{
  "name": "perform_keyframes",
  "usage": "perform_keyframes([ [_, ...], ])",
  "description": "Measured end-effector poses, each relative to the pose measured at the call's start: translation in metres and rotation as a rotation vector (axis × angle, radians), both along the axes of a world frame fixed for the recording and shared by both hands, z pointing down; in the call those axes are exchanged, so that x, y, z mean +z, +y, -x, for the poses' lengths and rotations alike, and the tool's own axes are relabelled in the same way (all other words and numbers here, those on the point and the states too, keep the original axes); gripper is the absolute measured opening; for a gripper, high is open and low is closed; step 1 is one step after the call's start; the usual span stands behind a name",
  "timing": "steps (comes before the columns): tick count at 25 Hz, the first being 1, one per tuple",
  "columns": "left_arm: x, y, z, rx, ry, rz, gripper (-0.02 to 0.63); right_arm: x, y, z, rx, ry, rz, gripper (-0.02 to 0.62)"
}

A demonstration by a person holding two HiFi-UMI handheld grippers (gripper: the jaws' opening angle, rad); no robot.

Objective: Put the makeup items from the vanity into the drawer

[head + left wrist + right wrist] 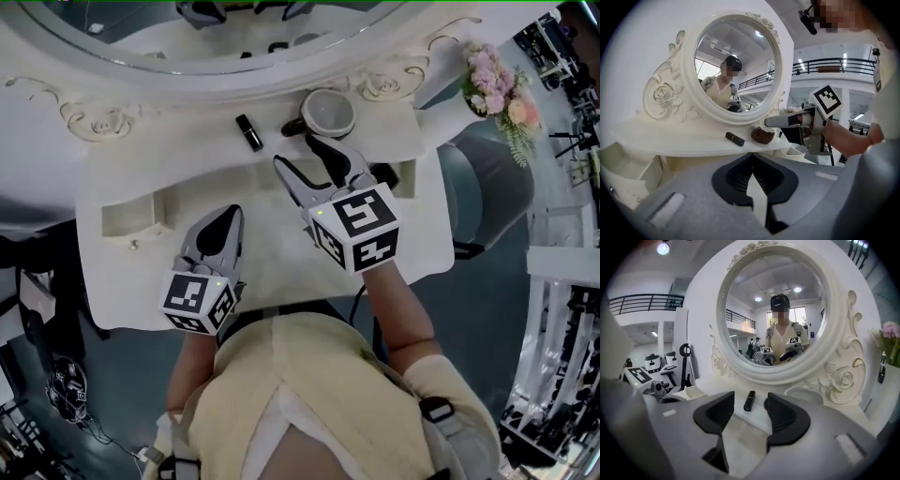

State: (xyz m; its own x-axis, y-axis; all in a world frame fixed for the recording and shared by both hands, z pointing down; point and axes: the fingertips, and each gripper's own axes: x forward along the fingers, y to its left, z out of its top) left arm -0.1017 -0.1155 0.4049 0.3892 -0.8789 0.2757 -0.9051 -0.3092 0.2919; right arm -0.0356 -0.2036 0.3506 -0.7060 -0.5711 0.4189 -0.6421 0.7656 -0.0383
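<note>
Black glossy lipstick tube [248, 131] lies on white tabletop [178, 155], just ahead of right hand-held gripper [292, 150], whose jaws are partly apart and empty. Prob. light, rigid, slick; pinch mid-barrel. Left hand-held gripper [228, 217] closed, empty.

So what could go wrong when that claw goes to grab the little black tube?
1. The lipstick lies flat on the vanity top. The right gripper, jaws open and empty, might nudge it away instead of pinching it.
2. The round dish sits close beside the lipstick, so a jaw could bump that too.
</note>
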Motion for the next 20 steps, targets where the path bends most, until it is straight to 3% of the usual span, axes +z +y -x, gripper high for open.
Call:
perform_keyframes([
  [7,-0.001,0.015,0.026,-0.081,-0.014,0.000,-0.002,0.035,-0.006,0.050,0.028,0.004,0.025,0.204],
  [14,0.004,0.031,0.043,-0.128,-0.019,0.018,-0.002,0.069,-0.024,0.068,0.094,0.120,0.031,0.199],
  [20,0.006,0.036,0.046,-0.127,-0.018,0.027,-0.002,0.077,-0.030,0.077,0.139,0.146,0.063,0.190],
])
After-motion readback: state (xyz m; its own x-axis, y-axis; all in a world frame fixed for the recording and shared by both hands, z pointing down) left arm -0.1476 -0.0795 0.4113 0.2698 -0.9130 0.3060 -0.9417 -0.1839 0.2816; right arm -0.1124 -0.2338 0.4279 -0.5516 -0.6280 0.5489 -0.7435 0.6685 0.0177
